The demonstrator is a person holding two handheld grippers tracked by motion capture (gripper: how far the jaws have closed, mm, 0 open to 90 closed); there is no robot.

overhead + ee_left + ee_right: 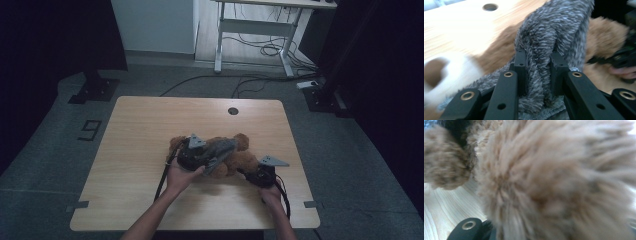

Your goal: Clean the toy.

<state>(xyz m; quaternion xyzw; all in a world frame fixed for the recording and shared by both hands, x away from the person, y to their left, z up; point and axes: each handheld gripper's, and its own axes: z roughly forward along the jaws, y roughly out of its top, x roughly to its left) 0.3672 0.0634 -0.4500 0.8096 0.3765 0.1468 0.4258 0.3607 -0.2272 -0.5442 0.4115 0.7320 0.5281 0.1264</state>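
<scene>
Grey fuzzy knit cloth pinched between closed jaws of left gripper; soft, limp, light, likely to stretch and slip, best taken by bunched fold. Beneath it brown plush teddy bear lies mid-tabletop, nearer front edge of light wooden table; squashy, holds best by limb. Right gripper buried in fur; jaw state cannot tell. Grommet hole near far edge.

A wooden table stands on grey floor. Beyond the table, a white desk frame with cables beneath. Left of the table, a "9" mark and a black stand base. Dark curtains flank it.
</scene>
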